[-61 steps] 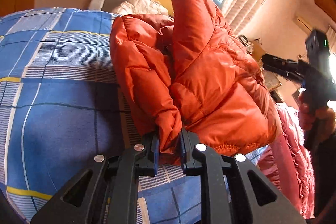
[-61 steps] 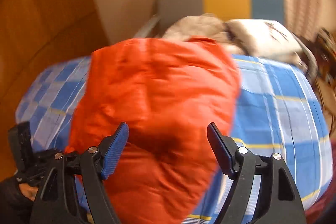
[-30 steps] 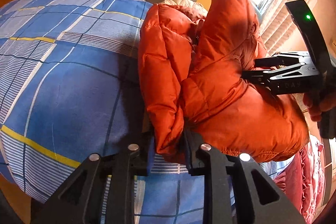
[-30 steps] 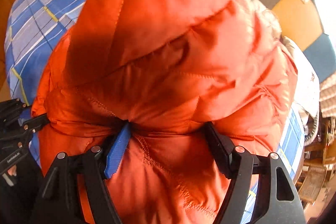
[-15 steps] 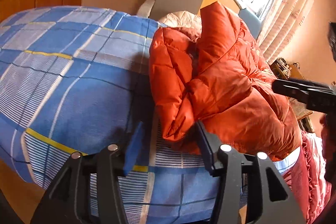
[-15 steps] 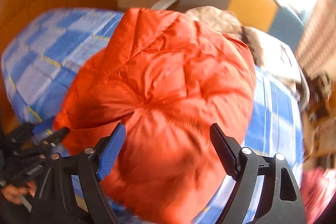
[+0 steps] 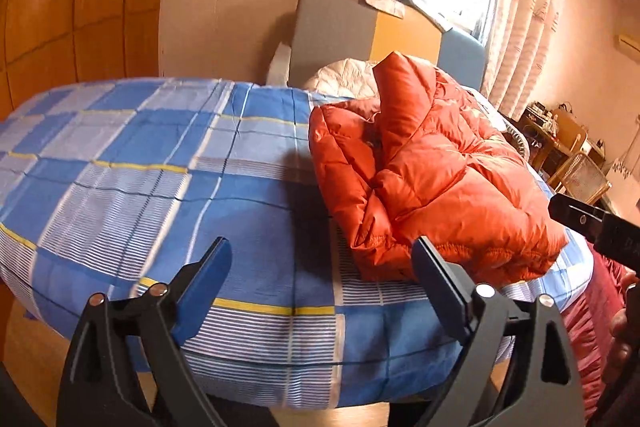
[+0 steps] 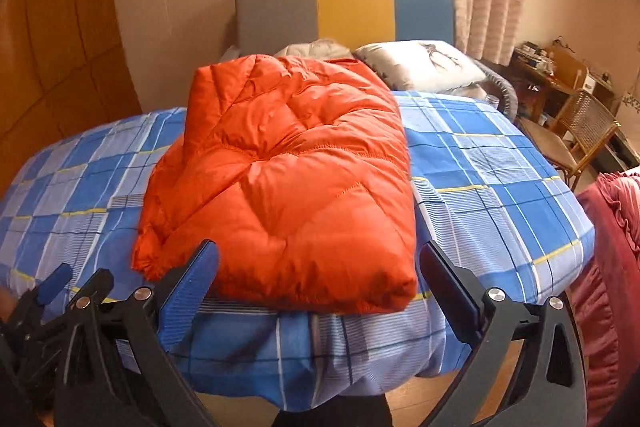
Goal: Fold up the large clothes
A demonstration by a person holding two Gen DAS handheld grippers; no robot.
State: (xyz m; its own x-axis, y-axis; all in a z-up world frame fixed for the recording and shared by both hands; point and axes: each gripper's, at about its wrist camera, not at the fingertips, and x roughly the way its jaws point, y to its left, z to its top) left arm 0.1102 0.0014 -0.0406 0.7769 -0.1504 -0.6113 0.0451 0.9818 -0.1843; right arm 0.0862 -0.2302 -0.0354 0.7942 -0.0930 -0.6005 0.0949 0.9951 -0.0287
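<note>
We are pulling back, left gripper (image 7: 320, 283) and right gripper (image 8: 318, 277) both released, jaws just opening, nothing between; folded orange jacket (image 8: 292, 179) is lying ahead on the bed (image 8: 500, 163), so the fold is holding.

Jacket (image 8: 296, 167) lies on the bed (image 8: 500, 163) — pillow (image 8: 420, 65) behind it.
</note>
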